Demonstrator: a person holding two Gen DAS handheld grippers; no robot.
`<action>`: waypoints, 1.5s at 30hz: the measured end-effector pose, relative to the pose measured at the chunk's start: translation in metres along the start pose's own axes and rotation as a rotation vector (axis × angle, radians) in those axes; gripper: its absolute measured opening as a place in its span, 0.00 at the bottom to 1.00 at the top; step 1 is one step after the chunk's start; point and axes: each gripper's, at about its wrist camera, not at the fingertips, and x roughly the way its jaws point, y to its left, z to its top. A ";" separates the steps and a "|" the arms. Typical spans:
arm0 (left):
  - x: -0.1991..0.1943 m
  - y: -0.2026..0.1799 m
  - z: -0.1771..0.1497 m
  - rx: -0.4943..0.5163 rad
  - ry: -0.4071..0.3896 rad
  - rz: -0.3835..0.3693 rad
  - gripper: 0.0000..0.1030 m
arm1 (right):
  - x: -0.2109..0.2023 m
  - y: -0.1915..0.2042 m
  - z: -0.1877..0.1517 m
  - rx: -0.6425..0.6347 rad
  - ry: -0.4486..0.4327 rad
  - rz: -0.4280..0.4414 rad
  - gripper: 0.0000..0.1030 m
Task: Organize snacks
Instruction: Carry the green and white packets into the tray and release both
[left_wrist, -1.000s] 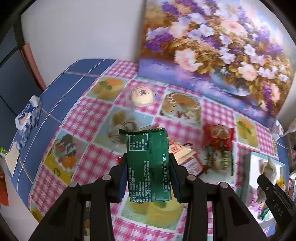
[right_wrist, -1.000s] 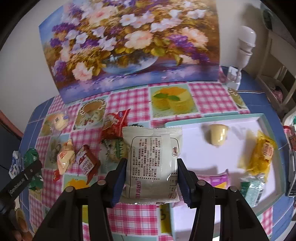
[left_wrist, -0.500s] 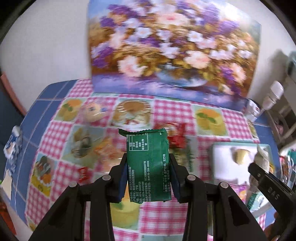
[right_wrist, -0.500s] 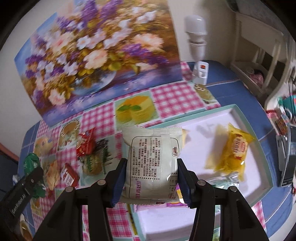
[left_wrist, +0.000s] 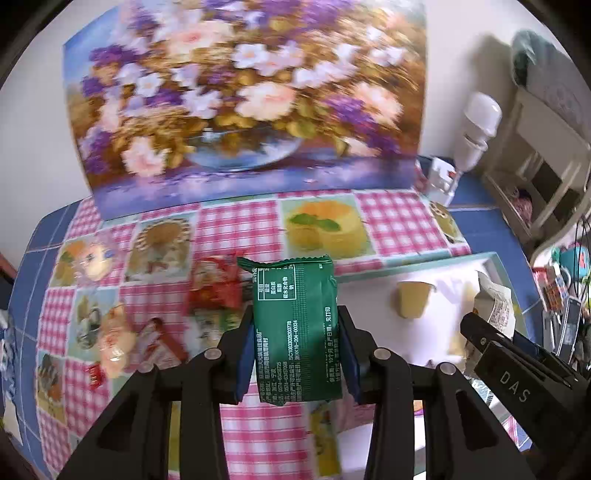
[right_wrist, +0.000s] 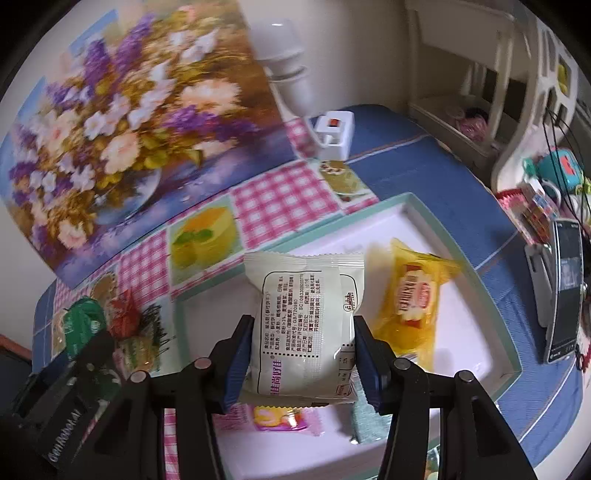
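My left gripper (left_wrist: 295, 345) is clamped on a dark green foil snack packet with white print (left_wrist: 295, 328), held upright between the blue pads, above the pink-checked tablecloth on the table (left_wrist: 236, 225). Behind it on the cloth lie a red crinkled wrapper (left_wrist: 216, 284) and a small red-and-white sachet (left_wrist: 157, 341), both blurred. To the right sits the white tray with a pale teal rim (left_wrist: 413, 264); a pale yellow jelly cup (left_wrist: 413, 301) rests inside it.

My right gripper (right_wrist: 303, 350) grasps a cream plastic snack pouch with printed back label (right_wrist: 306, 325), upright, over the tray (right_wrist: 461, 269). In the tray just right of the pouch lies a clear yellow cake wrapper with red label (right_wrist: 413, 295); a pink-and-yellow packet (right_wrist: 275, 417) lies below the pouch. A flower painting (right_wrist: 122, 122) leans against the wall behind.
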 end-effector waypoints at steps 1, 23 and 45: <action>0.004 -0.008 0.000 0.014 0.004 -0.003 0.41 | 0.002 -0.004 0.000 0.008 0.002 -0.005 0.53; 0.065 -0.045 -0.012 0.052 0.097 -0.063 0.41 | 0.044 -0.023 -0.003 0.030 0.090 -0.076 0.54; 0.057 -0.011 -0.003 -0.057 0.091 0.018 0.82 | 0.034 -0.018 -0.001 0.011 0.051 -0.056 0.75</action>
